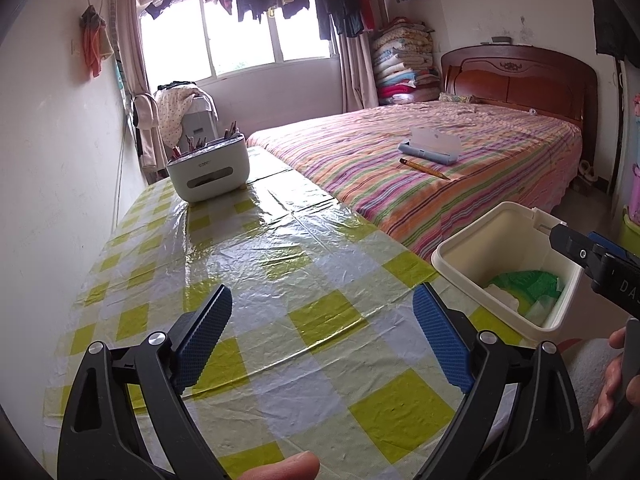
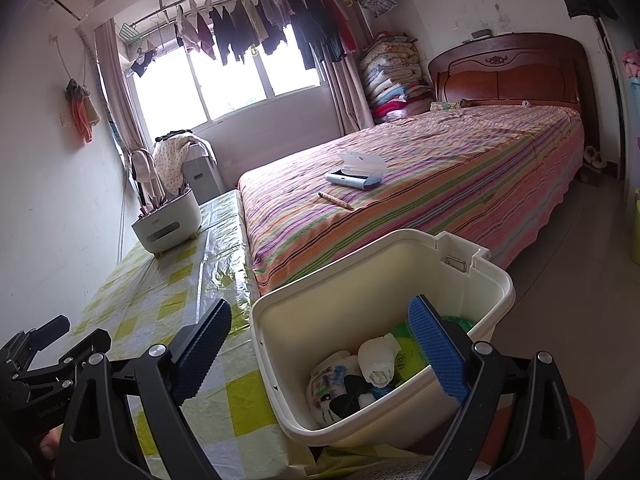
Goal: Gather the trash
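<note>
Right wrist view: right gripper [image 2: 320,344] wide, empty, over cream bin [image 2: 384,264] at table [image 2: 168,300] right edge holding wadded tissues [image 2: 378,354]. Left gripper [image 1: 322,328] likewise wide, empty above table. Deposit step judged complete; next move calls for locating further trash.

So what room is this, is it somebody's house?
Most likely a bedroom in someone's home. There is a big bed with a striped cover, a pile of folded blankets in the corner, and washing hanging on a rail over the window.

The left gripper [image 1: 322,340] hovers wide open over the checked tablecloth [image 1: 280,264]. The cream bin [image 1: 472,248] sits right, crumpled trash [image 1: 524,292] inside.
</note>
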